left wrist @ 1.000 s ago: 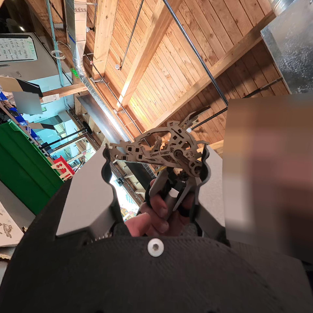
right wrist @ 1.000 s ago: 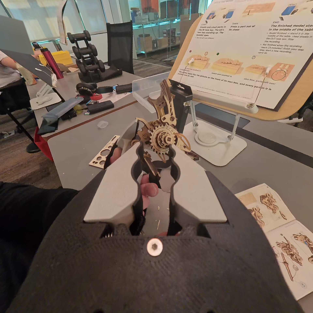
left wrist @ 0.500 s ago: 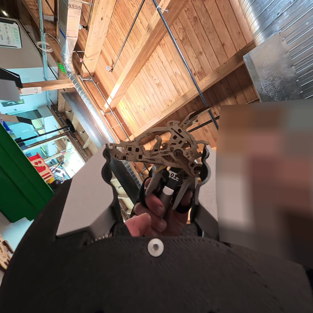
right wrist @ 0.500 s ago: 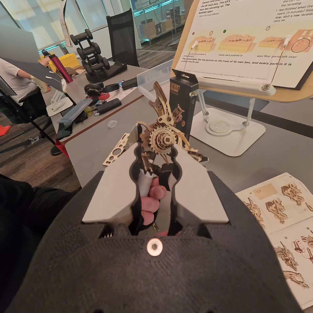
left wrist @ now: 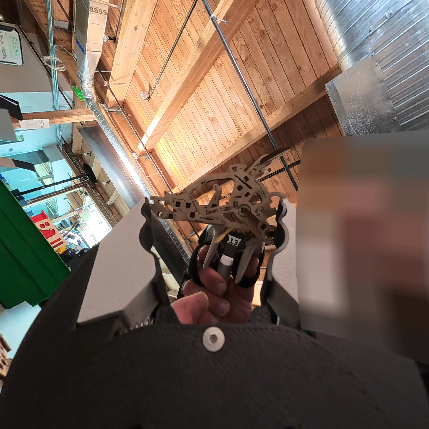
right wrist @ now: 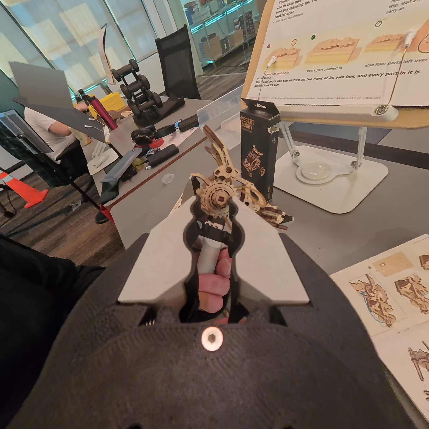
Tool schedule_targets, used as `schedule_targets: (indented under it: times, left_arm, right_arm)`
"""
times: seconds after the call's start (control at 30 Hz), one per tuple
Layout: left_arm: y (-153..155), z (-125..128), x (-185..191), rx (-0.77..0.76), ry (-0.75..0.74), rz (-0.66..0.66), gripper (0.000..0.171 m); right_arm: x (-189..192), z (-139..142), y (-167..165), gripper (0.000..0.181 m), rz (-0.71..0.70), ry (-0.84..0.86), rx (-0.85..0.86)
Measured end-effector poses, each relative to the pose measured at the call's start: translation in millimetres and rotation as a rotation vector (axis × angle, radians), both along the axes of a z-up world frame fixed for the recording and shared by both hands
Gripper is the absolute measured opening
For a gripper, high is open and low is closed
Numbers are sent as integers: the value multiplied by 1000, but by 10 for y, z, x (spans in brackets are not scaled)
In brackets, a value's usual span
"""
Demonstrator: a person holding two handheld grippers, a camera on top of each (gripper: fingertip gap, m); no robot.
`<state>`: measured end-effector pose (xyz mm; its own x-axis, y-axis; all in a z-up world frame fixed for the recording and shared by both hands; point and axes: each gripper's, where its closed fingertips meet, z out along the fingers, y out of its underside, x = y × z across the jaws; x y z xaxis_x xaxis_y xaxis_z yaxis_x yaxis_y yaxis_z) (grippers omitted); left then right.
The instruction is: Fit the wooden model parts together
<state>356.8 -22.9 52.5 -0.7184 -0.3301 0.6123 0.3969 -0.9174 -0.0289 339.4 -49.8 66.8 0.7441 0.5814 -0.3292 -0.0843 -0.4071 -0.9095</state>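
Note:
The wooden model (left wrist: pixel 199 211), a flat laser-cut frame with gears behind it, is held in the air between both grippers. My left gripper (left wrist: pixel 213 206) points up at the ceiling, its wide-set fingers clamped on the two ends of the frame. My right gripper (right wrist: pixel 216 206) is shut on the model's gear wheel (right wrist: pixel 217 197); a curved arm of the model rises behind it. The right gripper also shows beyond the frame in the left wrist view (left wrist: pixel 228 236), held by a hand (left wrist: pixel 209 299). The left gripper's grey handle (right wrist: pixel 209 255) and a hand (right wrist: pixel 216 285) show between the right fingers.
A black kit box (right wrist: pixel 257 151) stands on the grey table (right wrist: pixel 325 232), next to a white document stand (right wrist: pixel 325 171) bearing an instruction sheet. An open booklet (right wrist: pixel 383 290) lies at right. A cluttered second table with a dumbbell rack (right wrist: pixel 139 92) and a person (right wrist: pixel 53 130) are at the left. The grippers are tip to tip, or close to it.
Both grippers have swung with the model still held. The gear now sits higher and more squarely between the right fingertips, and the kit box looks nearer.

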Motion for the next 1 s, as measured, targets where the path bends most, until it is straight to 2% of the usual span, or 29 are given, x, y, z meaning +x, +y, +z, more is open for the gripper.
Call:
schedule_targets:
  times: [0.4, 0.67, 0.8, 0.9, 1.0]
  left_arm:
    - [-45, -8, 13, 88, 77, 67, 105]
    - [-76, -56, 58, 101, 101, 54, 105]
    - [-77, -31, 59, 71, 51, 16, 104]
    - [-32, -66, 50, 10, 7, -9, 105]
    - [-26, -84, 72, 1, 2, -21, 104]
  right_arm:
    - [20, -60, -50, 23, 59, 48, -87]
    - [66, -91, -65, 24, 80, 77, -127]
    - [45, -33, -78, 29, 101, 116, -125]
    - [16, -59, -76, 41, 98, 112, -130]
    - [6, -75, -74, 40, 93, 104, -119]
